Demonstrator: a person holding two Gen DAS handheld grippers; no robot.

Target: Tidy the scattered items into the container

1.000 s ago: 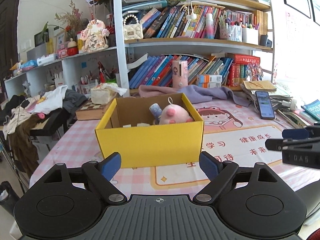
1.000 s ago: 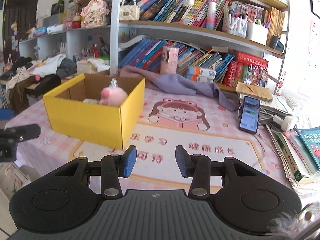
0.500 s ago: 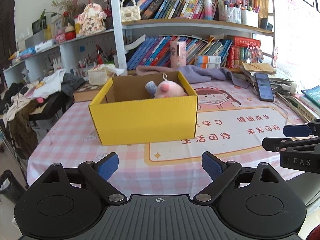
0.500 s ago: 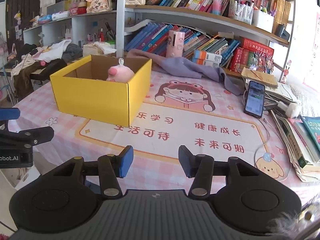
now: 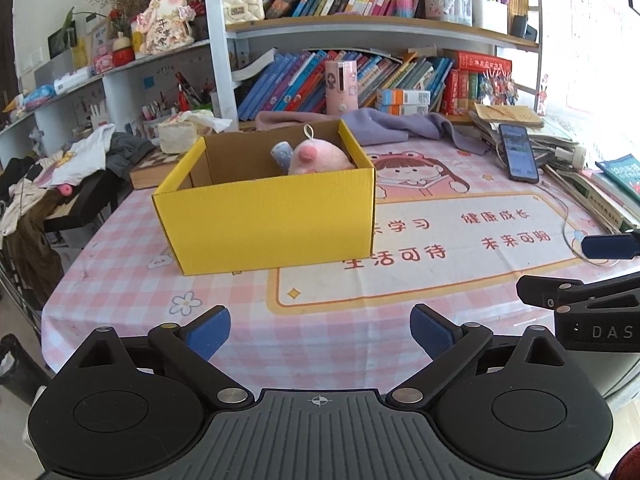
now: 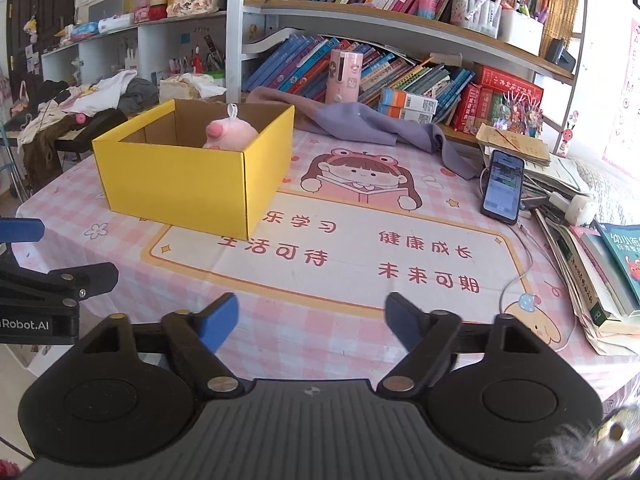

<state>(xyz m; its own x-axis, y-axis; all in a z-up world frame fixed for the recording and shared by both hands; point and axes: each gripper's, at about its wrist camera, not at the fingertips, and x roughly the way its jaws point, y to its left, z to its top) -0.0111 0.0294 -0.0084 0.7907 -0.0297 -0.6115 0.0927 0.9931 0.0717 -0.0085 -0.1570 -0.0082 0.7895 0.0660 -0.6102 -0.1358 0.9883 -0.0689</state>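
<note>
A yellow cardboard box (image 5: 268, 216) stands on the pink checked tablecloth (image 5: 120, 264); it also shows in the right wrist view (image 6: 180, 188). Inside it lie a pink plush toy (image 5: 316, 158) and a blue-grey item (image 5: 281, 152); the plush toy shows in the right wrist view too (image 6: 230, 134). My left gripper (image 5: 320, 330) is open and empty, near the table's front edge, well short of the box. My right gripper (image 6: 312, 320) is open and empty, over the printed mat (image 6: 360, 248), to the right of the box.
A phone (image 6: 502, 186) with a cable lies at the right, beside stacked books (image 6: 592, 272). A purple cloth (image 6: 360, 124) and a pink cylinder (image 6: 344, 76) sit at the back by the bookshelf. Clothes lie piled on a bench (image 5: 60, 172) at the left.
Both grippers have pulled back from the box toward the table's front edge. My right gripper's jaws have opened wider. The box and its contents have not moved.
</note>
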